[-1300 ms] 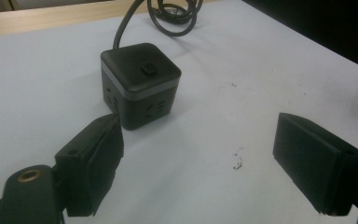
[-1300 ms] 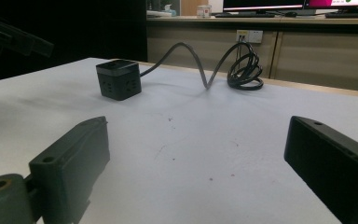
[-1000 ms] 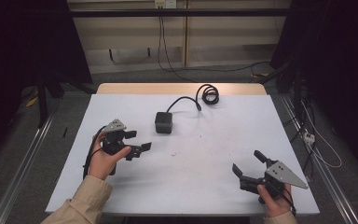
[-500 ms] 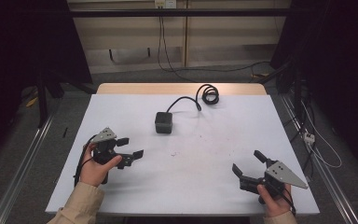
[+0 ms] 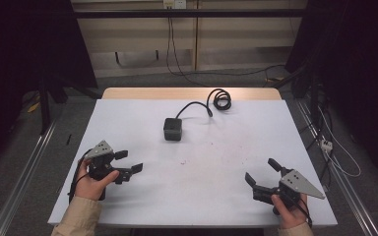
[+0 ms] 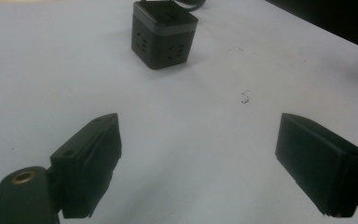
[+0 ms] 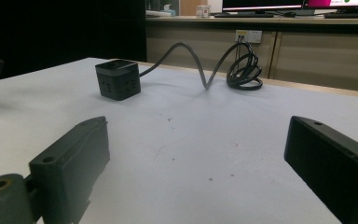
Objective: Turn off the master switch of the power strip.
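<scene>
A black cube power socket [image 5: 173, 129] stands on the white table [image 5: 211, 196], a little behind its middle. Its black cable [image 5: 195, 105] runs back to a coil [image 5: 221, 100] near the far edge. My left gripper [image 5: 129, 161] is held at the near left, open and empty, pointing right. The cube [image 6: 163, 39] lies well ahead of my left gripper [image 6: 200, 158]. At the near right my right gripper [image 5: 260, 170] is open and empty, aimed toward the table's middle. My right gripper [image 7: 196, 163] looks out at the cube [image 7: 118, 79] and the coil [image 7: 244, 70] farther off.
Small reddish specks [image 5: 182, 161] mark the tabletop between the grippers. Metal rails [image 5: 19, 182] run along the floor on both sides. Loose cables and a white plug strip [image 5: 326, 144] lie on the floor to the right.
My left gripper has drawn back toward the near left corner of the table, still open. The right gripper and the cube have stayed in place.
</scene>
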The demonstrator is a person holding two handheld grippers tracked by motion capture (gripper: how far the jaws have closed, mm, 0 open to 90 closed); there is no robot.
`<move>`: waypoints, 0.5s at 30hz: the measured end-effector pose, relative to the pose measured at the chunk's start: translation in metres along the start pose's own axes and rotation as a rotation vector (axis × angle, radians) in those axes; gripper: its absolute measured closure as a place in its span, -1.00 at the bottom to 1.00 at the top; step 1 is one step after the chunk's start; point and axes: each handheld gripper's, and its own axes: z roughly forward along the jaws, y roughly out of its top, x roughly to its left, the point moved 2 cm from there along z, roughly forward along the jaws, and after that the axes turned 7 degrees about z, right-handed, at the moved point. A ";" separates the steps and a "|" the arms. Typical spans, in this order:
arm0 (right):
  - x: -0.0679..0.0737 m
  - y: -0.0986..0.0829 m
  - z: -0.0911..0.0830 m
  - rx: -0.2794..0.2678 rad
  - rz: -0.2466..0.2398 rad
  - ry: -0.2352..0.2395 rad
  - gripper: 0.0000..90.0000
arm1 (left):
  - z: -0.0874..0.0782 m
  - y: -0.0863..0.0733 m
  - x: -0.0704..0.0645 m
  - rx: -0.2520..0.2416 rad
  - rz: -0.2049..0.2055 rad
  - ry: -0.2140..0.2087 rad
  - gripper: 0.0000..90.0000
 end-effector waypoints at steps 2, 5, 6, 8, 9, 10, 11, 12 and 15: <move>0.000 0.000 0.000 0.000 0.000 -0.002 -0.86 | -0.003 -0.003 0.001 0.000 -0.005 0.003 -0.69; 0.000 0.000 0.000 0.000 0.000 -0.002 -0.86 | -0.006 -0.008 0.001 -0.005 -0.015 0.005 -0.69; 0.000 0.000 0.000 0.001 -0.003 0.000 -0.86 | -0.007 -0.010 0.001 -0.008 -0.019 0.006 -0.69; 0.000 0.000 0.000 0.002 -0.006 0.003 -0.86 | -0.008 -0.012 0.002 -0.012 -0.021 0.012 -0.69; 0.000 0.000 0.001 0.003 -0.007 0.003 -0.86 | -0.009 -0.013 0.002 -0.008 -0.021 0.012 -0.69; 0.000 0.000 0.001 0.004 -0.006 0.003 -0.86 | -0.009 -0.013 0.002 -0.008 -0.020 0.015 -0.69; 0.000 0.000 0.001 0.004 -0.006 0.001 -0.86 | -0.009 -0.014 0.002 -0.009 -0.020 0.016 -0.69; 0.001 0.000 0.001 0.004 -0.005 0.001 -0.86 | -0.008 -0.014 0.002 -0.009 -0.018 0.019 -0.69; 0.001 0.000 0.001 0.007 -0.008 0.002 -0.86 | -0.007 -0.016 0.002 -0.001 -0.016 0.026 -0.69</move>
